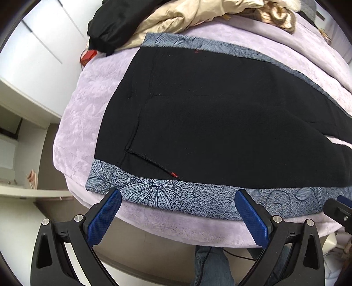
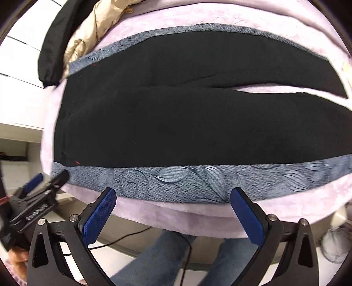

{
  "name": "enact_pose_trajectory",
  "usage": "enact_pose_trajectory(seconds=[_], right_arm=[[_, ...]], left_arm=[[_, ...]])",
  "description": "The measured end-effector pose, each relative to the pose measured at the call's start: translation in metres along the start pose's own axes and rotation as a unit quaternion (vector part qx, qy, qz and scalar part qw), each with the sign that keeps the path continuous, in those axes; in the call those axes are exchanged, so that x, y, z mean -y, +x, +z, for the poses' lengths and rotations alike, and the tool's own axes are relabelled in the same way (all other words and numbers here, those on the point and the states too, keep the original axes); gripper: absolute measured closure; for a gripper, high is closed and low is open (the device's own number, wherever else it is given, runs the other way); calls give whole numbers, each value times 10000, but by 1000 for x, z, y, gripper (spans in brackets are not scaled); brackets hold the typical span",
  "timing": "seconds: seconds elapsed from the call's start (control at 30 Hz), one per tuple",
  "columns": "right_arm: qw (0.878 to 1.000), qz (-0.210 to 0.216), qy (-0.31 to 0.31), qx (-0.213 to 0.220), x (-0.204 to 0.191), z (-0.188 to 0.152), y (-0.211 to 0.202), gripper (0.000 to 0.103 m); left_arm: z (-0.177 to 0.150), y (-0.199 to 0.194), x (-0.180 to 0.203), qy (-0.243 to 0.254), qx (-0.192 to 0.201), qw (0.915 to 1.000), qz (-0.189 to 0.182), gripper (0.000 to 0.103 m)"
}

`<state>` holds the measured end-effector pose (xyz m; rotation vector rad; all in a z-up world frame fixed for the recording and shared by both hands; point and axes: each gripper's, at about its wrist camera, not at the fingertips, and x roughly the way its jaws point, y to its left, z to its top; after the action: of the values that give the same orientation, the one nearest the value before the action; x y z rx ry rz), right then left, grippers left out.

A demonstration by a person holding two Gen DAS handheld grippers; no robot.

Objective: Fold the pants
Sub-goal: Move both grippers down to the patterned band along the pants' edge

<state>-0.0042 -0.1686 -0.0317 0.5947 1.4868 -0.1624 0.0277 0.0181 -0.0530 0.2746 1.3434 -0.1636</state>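
Observation:
The black pants (image 1: 209,123) lie flat on a blue-grey leaf-patterned cloth (image 1: 176,200) on the lilac bed, waist to the left, legs running right. In the right wrist view the pants (image 2: 187,127) show both legs, split apart at the right. My left gripper (image 1: 178,198) is open and empty, hovering at the cloth's near edge by the waist corner. My right gripper (image 2: 173,195) is open and empty, at the near edge of the cloth (image 2: 198,180) further along the leg. The left gripper also shows in the right wrist view (image 2: 48,180).
A lilac blanket (image 1: 88,105) covers the bed. A black jacket (image 1: 114,24) and beige bedding (image 1: 176,17) are piled at the far side. A red box (image 1: 88,56) sits at the far left edge. White cabinets (image 1: 33,55) stand left. The person's jeans-clad legs (image 2: 158,259) are below.

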Motion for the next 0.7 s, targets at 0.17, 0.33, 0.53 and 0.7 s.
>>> enact_pose_trajectory(seconds=[0.17, 0.33, 0.53, 0.7], right_arm=[[9989, 453, 120, 14, 2, 3, 12, 0], [9984, 561, 98, 8, -1, 8, 21, 0], [9956, 911, 194, 86, 2, 11, 22, 0], [9810, 1905, 341, 120, 8, 7, 23, 0]], left_arm=[[0, 11, -6, -123, -73, 9998, 110, 0], [1, 18, -9, -133, -133, 9998, 105, 0], [0, 26, -12, -164, -95, 9998, 75, 0], [-3, 31, -36, -662, -16, 9971, -381, 0]])
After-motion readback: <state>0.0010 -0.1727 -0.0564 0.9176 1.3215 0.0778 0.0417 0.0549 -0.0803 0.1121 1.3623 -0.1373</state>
